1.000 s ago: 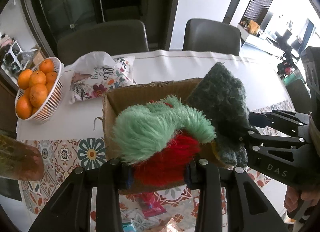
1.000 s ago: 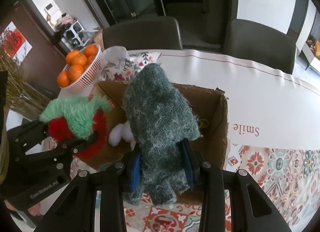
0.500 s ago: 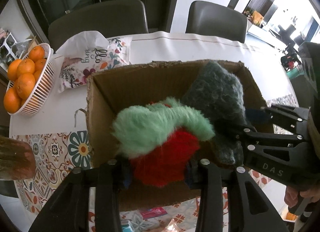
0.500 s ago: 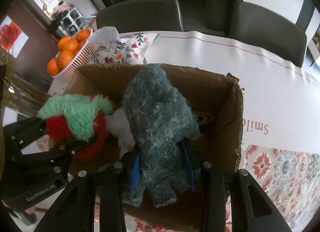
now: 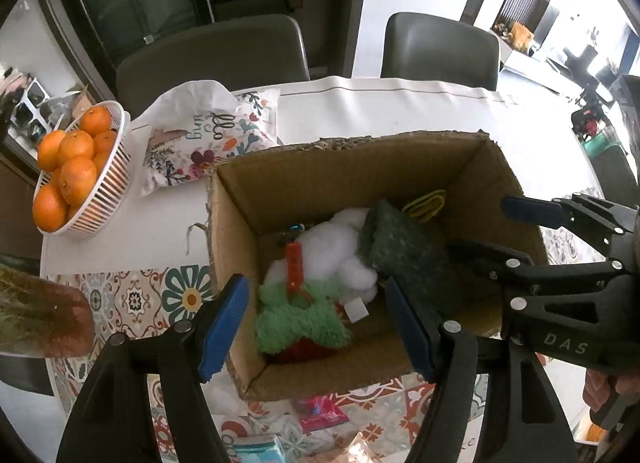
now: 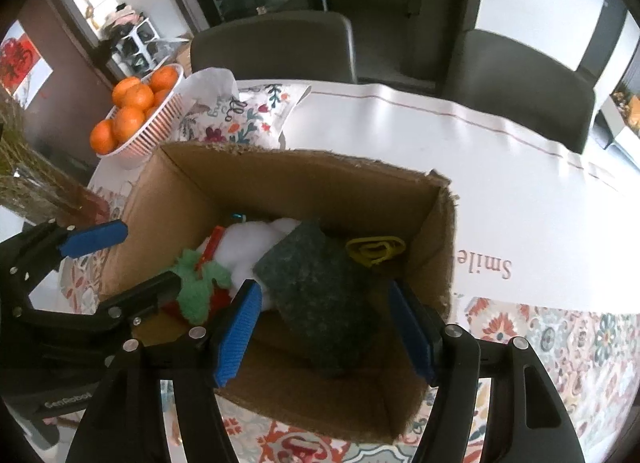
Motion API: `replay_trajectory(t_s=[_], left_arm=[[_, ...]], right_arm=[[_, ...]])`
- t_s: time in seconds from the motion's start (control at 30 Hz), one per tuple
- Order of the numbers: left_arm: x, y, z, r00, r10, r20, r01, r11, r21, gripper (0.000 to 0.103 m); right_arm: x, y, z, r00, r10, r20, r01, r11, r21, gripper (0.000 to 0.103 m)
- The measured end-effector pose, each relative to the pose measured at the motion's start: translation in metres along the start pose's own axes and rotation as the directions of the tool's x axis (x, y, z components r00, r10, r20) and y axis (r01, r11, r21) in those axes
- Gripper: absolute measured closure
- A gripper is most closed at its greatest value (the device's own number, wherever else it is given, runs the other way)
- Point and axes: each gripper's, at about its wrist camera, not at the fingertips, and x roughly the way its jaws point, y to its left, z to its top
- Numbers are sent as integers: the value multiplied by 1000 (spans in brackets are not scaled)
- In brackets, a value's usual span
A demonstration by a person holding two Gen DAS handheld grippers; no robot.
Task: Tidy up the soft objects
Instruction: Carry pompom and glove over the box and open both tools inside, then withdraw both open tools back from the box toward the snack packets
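Note:
An open cardboard box [image 5: 472,167] [image 6: 304,179] stands on the table. Inside lie a green-and-red plush toy [image 5: 302,323] [image 6: 196,295], a white plush [image 5: 340,251] [image 6: 248,247], a dark green knitted piece [image 5: 408,259] [image 6: 324,295] and a yellow item [image 5: 426,203] [image 6: 374,249]. My left gripper [image 5: 316,327] is open and empty above the box's near left part, over the green plush. My right gripper [image 6: 326,327] is open and empty over the knitted piece; it also shows in the left wrist view [image 5: 500,231].
A white basket of oranges [image 5: 76,167] [image 6: 136,115] and a floral fabric bag [image 5: 208,139] [image 6: 244,115] sit left of the box. Two dark chairs [image 5: 216,59] stand behind the table. Small packets [image 5: 320,419] lie on the patterned cloth by the box's near wall.
Both grippers opened over the box. The green-and-red plush and the dark green knitted piece dropped out of the jaws and now lie inside the box.

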Motion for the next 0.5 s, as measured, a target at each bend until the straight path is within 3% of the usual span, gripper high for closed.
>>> replay_trajectory(t_s=[0.5], left_arm=[[-54, -2, -32, 997, 8, 77, -5, 999, -46, 32]], right_arm=[[-67, 6, -35, 986, -78, 149, 62, 992, 109, 36]])
